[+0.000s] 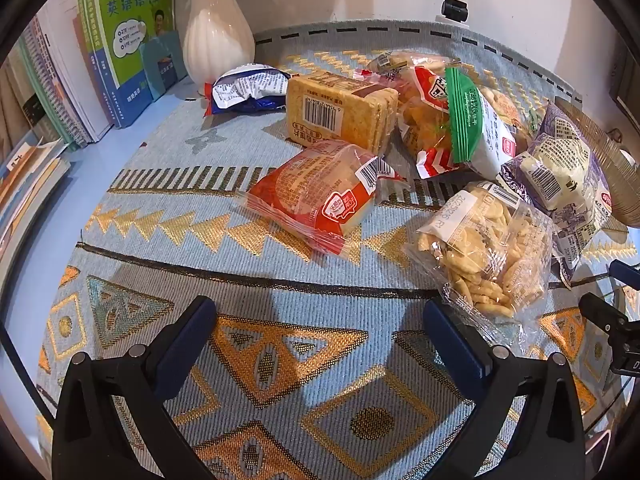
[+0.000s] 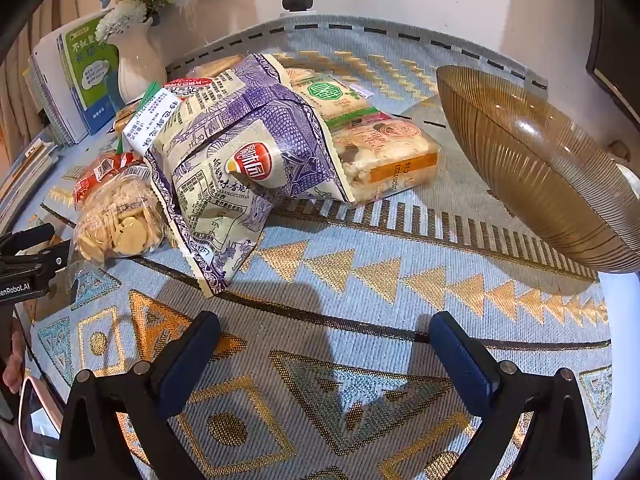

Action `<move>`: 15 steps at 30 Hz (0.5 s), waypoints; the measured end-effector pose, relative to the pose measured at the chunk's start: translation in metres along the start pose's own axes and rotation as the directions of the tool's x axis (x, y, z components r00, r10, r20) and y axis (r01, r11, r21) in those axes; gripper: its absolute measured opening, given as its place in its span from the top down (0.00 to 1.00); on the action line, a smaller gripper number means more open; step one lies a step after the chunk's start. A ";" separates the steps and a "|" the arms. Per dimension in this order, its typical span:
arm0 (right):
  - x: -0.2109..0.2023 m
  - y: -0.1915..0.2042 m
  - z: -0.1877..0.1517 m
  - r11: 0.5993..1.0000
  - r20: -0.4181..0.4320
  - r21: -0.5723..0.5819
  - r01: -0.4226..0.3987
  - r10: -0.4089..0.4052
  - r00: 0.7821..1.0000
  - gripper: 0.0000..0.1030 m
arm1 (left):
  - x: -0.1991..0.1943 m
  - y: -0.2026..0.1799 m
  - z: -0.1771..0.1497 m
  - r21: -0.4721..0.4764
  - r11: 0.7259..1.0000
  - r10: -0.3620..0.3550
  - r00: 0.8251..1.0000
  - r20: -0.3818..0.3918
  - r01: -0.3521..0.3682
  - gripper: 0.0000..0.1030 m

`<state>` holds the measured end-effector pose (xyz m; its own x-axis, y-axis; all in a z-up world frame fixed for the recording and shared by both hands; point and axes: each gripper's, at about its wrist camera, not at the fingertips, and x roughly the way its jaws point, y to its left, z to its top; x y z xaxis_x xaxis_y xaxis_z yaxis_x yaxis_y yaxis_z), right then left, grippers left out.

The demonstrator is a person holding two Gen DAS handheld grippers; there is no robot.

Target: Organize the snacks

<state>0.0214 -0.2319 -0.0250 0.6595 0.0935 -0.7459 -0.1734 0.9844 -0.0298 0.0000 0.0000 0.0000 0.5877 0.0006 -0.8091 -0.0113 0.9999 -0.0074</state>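
Both claws, left claw (image 1: 320,340) and right claw (image 2: 324,354), hover wide and empty over the patterned worktop cloth (image 2: 360,280), best starting with the loose purple-printed crisp bag (image 2: 224,168) nearest the ribbed amber glass bowl (image 2: 540,168).

The amber ribbed bowl (image 1: 616,184) is cut off at the right edge; the purple snack bag (image 2: 240,152) hides packets behind it.

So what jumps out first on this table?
A jumble of crinkly snack packets heaped mid-table on the pale blue and gold patterned cloth, topped by a purple-and-cream printed bag. To its right a ribbed amber glass bowl sits empty; a white fluted vase stands far left.
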 end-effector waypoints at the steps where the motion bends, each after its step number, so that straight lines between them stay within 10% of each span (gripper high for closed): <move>1: 0.000 0.000 0.000 1.000 0.000 0.000 -0.001 0.001 1.000 0.00 | 0.000 0.000 0.000 0.000 1.000 0.000 1.000 0.000 0.000 0.00; 15: 0.001 0.000 0.000 1.000 0.000 0.003 -0.002 0.002 1.000 0.00 | 0.000 0.000 0.000 0.001 1.000 0.001 1.000 0.000 -0.001 0.00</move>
<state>0.0221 -0.2321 -0.0253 0.6593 0.0953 -0.7458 -0.1725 0.9847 -0.0266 0.0000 0.0002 -0.0002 0.5876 0.0017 -0.8092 -0.0113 0.9999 -0.0062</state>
